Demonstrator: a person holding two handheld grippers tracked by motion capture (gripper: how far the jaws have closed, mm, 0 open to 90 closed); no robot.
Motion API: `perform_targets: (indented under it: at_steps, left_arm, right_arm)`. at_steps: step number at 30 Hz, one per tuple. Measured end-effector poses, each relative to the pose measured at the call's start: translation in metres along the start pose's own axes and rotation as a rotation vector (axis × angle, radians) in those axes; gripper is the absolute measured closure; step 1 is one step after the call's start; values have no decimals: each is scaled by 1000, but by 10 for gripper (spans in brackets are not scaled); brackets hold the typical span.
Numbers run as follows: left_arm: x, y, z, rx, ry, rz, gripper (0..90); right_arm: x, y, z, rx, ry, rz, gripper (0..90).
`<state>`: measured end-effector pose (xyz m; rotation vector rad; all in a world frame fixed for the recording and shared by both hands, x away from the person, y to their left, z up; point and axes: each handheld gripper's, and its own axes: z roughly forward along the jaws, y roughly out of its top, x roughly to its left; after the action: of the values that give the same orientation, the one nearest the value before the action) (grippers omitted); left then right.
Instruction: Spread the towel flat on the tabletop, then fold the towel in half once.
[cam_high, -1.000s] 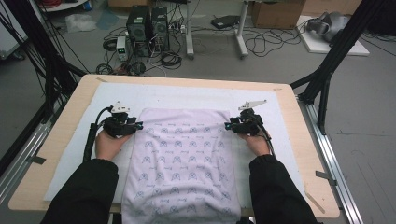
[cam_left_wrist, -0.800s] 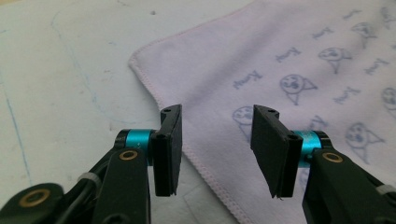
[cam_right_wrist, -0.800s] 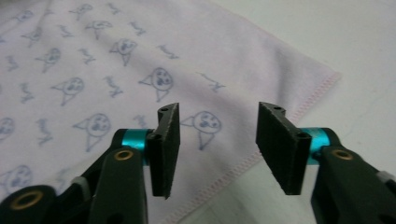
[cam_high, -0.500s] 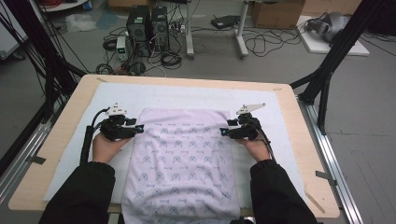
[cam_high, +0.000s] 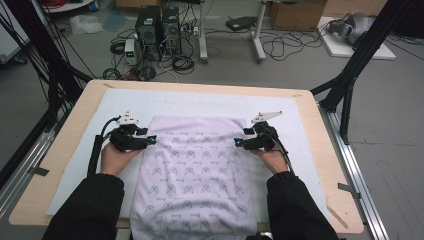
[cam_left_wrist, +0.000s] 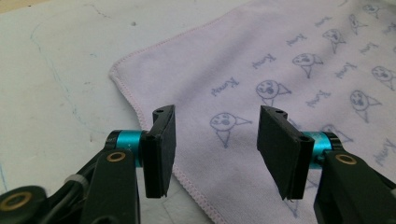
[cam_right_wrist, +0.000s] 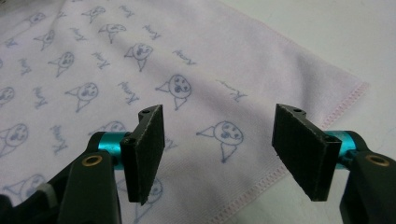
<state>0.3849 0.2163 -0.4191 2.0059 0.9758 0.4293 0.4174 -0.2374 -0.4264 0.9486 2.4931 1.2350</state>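
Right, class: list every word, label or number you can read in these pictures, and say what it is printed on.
Repeated cursive word beside the small cartoon faces on the lilac towel: looks like "Kumi", but the letters are too loose to read with confidence.
From the high view the towel's print is too small to read.
Computer towers on the floor: no legible label.

Soft matt terry towel (cam_high: 192, 175) – stitched hem, pale wood table (cam_high: 75, 115), matt white mat (cam_high: 210, 105)

A: What lies beyond the worktop (cam_high: 320, 150)?
B: Grey floor (cam_high: 390, 100), tangled cables (cam_high: 280, 47), two black computer towers (cam_high: 159, 27).
A: And the sides?
B: Black frame struts (cam_high: 357, 65), a cardboard box (cam_high: 295, 14) at the back.
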Motion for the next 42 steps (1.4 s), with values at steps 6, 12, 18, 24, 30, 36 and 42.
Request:
perform_targets:
  at_steps: [6,12,18,24,30,36,42]
  left_arm:
    - [0,0,0,1,-1,1,479]
    - [1,0,0,-8,-1,-2,478]
    - [1,0,2,-3,12,4,488]
    - [8,-1,6,5,43,-8,508]
    - [16,0,13,13,75,-37,551]
    - [22,-7,27,78,115,-56,559]
    - [24,-9,32,65,127,-62,583]
  right_arm:
    - [0,0,-2,-1,-5,9,341]
    - [3,4,-2,-8,2,-5,341]
    - [4,11,2,-2,-1,-23,341]
    - [0,18,6,4,-14,-34,349]
    - [-10,20,14,15,-43,1,376]
    - [-21,13,23,56,-72,18,419]
    - [-31,6,28,77,-129,53,445]
